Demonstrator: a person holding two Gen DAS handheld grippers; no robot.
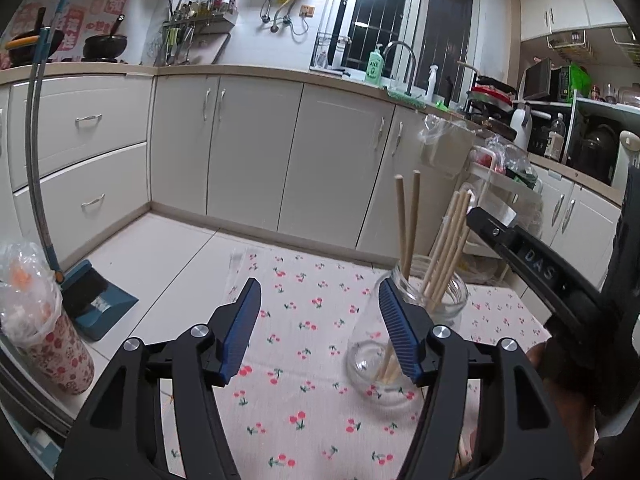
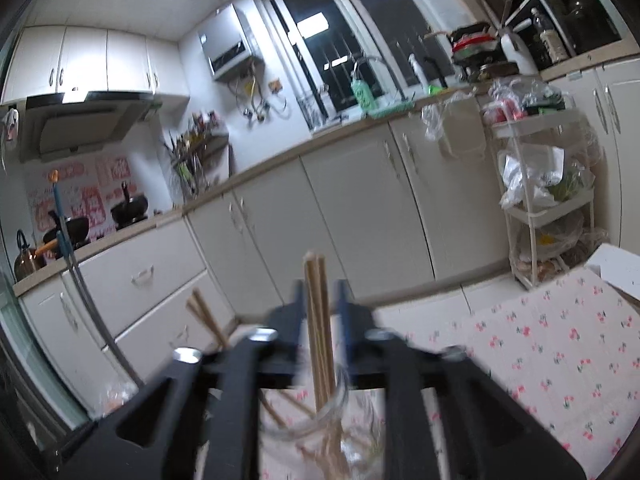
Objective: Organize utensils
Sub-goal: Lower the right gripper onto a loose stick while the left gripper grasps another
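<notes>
Blue-padded jaws of the left gripper (image 1: 320,328) stand apart over the cherry-print cloth (image 1: 296,320), holding nothing; one pad sits just beside the glass jar (image 1: 416,320), probably placed to steady it. Wooden chopsticks (image 1: 440,248) stand tilted inside the jar. The right gripper (image 2: 320,300), seen blurred in its own view, has its jaws parted on either side of a chopstick bundle (image 2: 318,320) with gaps showing, so the bundle appears released into the jar rather than gripped.
</notes>
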